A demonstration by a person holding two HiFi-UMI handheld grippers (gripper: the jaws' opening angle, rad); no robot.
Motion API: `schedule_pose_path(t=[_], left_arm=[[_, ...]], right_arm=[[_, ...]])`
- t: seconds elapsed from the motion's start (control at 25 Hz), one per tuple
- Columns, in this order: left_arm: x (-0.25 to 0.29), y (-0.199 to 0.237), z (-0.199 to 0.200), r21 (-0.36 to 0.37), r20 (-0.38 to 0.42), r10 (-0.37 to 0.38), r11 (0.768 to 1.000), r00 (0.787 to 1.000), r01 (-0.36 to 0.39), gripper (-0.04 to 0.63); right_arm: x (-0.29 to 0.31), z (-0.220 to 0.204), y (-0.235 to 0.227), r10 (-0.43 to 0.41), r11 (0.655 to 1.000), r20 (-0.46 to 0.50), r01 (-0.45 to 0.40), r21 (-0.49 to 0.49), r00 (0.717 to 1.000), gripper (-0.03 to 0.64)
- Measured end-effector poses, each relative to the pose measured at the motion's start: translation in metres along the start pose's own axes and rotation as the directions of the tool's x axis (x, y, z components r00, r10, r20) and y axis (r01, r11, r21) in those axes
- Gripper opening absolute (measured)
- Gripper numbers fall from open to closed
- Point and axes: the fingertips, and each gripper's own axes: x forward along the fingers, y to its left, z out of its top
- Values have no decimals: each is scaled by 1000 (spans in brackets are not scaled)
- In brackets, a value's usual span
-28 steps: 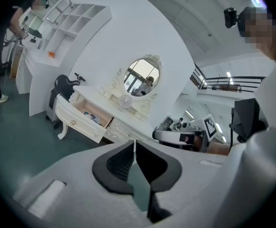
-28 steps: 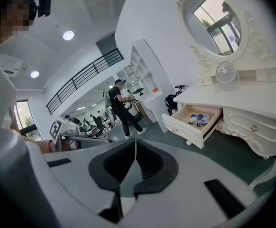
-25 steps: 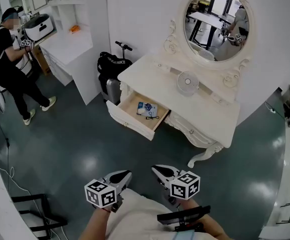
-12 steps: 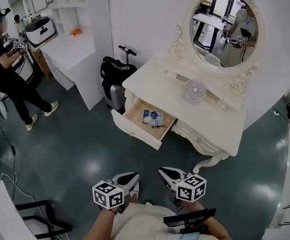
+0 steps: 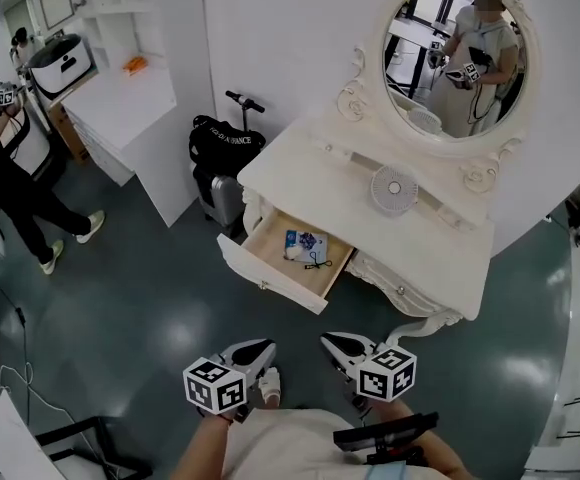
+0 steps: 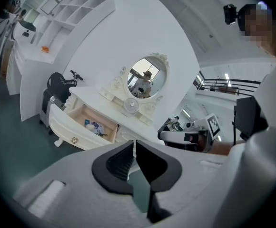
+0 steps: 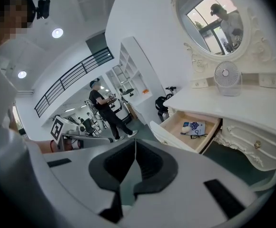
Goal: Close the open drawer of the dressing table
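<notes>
The white dressing table (image 5: 315, 168) with its oval mirror (image 5: 455, 53) stands ahead of me. Its left drawer (image 5: 266, 278) is pulled out, with a blue-and-white packet (image 5: 301, 242) and small items on the wooden bottom. My left gripper (image 5: 264, 347) and right gripper (image 5: 329, 341) are low in the head view, side by side, well short of the drawer. Both are shut with nothing between the pads. The left gripper view shows the left gripper (image 6: 134, 144) below the drawer (image 6: 73, 132). In the right gripper view the drawer (image 7: 164, 131) lies beyond the right gripper (image 7: 135, 141).
A small white fan (image 5: 394, 188) stands on the table top. A dark bag, suitcase and scooter (image 5: 220, 153) sit against the table's left end. A white counter (image 5: 120, 98) runs at the back left, where a person (image 5: 10, 183) stands. A black chair frame (image 5: 80, 438) is at the lower left.
I have come closer to the dressing table, and both shut grippers came along with me. The drawer stays pulled out. The person at the left has drifted toward the picture's edge.
</notes>
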Motion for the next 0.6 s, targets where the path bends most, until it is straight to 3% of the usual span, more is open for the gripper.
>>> schedule_pose_path(t=[0.36,0.6], left_arm=[[10,41,36,29,-33,-44,999,998,45,11],[19,63,40,40,-74,-45,998,996,48,11]], right_arm=[[38,38,-13,-48,999,46,48,10,998,18],[47,47,-23,-83,996,62,81,34,995,18]])
